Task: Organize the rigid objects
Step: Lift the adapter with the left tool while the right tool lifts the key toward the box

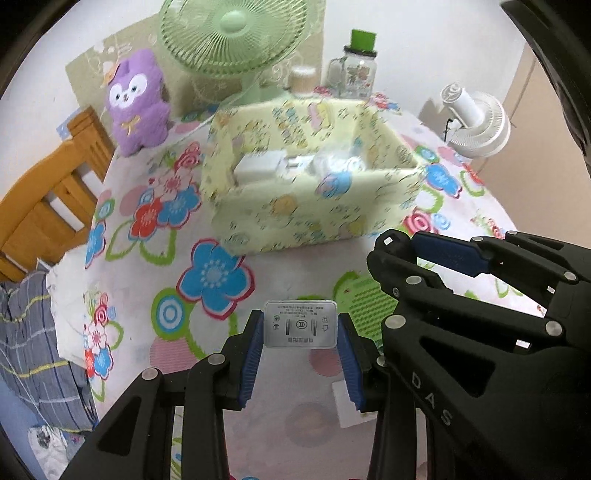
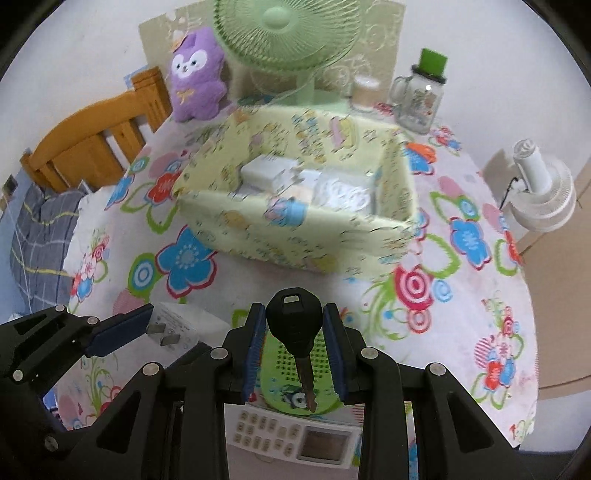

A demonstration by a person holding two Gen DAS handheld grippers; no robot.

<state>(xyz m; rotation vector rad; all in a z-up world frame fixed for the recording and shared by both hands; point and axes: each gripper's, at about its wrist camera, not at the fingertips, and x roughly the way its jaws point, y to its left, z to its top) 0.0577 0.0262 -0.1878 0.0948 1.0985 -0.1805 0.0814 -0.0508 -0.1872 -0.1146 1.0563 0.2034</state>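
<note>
A: We have the left tongs (image 1: pixel 301 332) clamped on a white charger plug (image 1: pixel 301 325) and the right tongs (image 2: pixel 294 332) clamped on a black key (image 2: pixel 293 325), both held in front of the yellow box (image 1: pixel 295 206), above the table (image 1: pixel 295 266).

B: The box already holds white chargers (image 2: pixel 269 171). We judge both held items remain to drop in.

A: Only the right view shows a remote (image 2: pixel 291 437) and a green pad (image 2: pixel 280 369) on our side of the box, probably left too.

clear: tablecloth (image 2: pixel 258 288) before box | blocked: box (image 2: pixel 295 229) wall, apparently green fan (image 2: pixel 288 33) behind
</note>
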